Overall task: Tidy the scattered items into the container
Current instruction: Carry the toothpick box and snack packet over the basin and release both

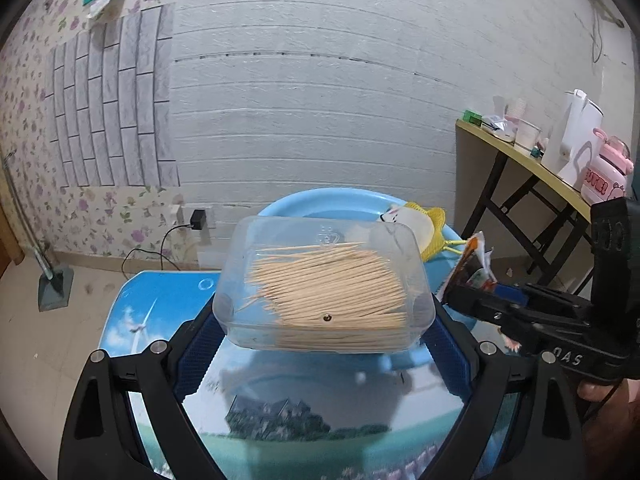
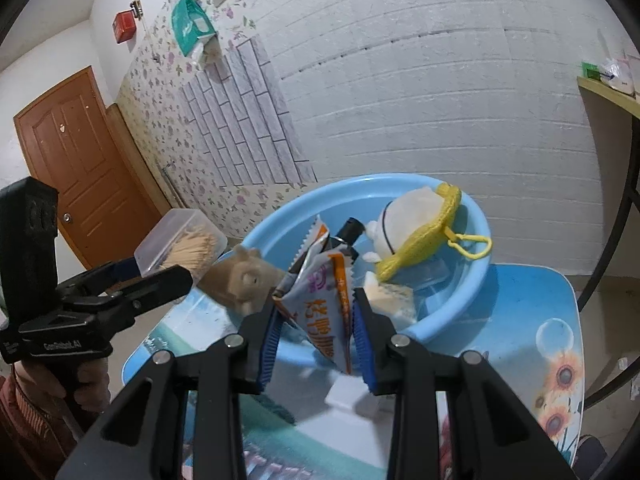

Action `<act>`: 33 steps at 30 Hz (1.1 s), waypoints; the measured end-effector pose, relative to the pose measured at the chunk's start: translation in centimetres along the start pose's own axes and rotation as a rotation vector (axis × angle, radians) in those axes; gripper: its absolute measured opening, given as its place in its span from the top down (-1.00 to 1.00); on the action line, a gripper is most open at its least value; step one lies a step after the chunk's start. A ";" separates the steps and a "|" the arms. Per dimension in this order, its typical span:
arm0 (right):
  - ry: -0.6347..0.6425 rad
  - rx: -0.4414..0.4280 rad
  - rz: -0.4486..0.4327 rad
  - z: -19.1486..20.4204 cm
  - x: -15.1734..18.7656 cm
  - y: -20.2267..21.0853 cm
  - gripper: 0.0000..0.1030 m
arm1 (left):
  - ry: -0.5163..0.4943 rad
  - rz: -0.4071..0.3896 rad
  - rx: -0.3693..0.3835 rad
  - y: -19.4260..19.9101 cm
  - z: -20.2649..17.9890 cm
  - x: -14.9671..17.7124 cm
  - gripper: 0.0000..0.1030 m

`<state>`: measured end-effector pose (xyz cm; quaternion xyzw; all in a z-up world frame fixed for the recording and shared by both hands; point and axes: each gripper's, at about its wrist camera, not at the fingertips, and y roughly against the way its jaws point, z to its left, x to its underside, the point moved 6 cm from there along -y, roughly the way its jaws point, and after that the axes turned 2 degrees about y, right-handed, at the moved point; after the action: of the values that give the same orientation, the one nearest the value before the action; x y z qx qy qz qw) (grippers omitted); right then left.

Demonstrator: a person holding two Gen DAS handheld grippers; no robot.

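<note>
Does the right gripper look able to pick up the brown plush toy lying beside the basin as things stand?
Probably not: the right gripper is shut on a snack packet, so the brown plush toy must wait.

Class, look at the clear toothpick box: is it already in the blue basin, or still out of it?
Out. The left claw holds the toothpick box lifted above the table, in front of the blue basin, not inside it.

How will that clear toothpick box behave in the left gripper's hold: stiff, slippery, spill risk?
The toothpick box looks like thin clear plastic, so probably light and slightly flexible under the left gripper. Smooth walls may slip on the pads. The toothpicks lie loose inside, so they likely shift if it tilts; whether a lid seals it isn't clear.
</note>
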<state>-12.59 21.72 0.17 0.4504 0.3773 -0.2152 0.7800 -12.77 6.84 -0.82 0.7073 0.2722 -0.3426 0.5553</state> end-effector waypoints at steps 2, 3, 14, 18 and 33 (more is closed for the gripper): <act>-0.002 0.012 0.002 -0.6 -0.4 -0.7 0.36 | -0.010 -0.008 0.008 -0.6 -0.3 -0.5 -0.79; -0.004 0.014 0.003 -0.8 -0.6 -1.0 0.36 | -0.019 -0.009 0.008 -1.0 -0.4 -0.8 -0.79; -0.028 0.046 0.030 -3.0 -0.6 -3.5 0.31 | -0.097 0.042 0.014 -5.3 -3.1 -1.2 -0.80; -0.039 0.055 0.026 -3.5 -0.7 -3.3 0.22 | -0.084 0.067 0.024 -6.1 -3.4 -0.6 -0.80; -0.045 0.070 0.000 -3.9 -0.3 -0.8 0.14 | -0.082 0.111 0.000 -5.1 -3.0 2.0 -0.80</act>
<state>-14.82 24.70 -1.19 0.4724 0.3522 -0.2384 0.7720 -14.89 10.94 -5.06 0.7066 0.2098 -0.3400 0.5840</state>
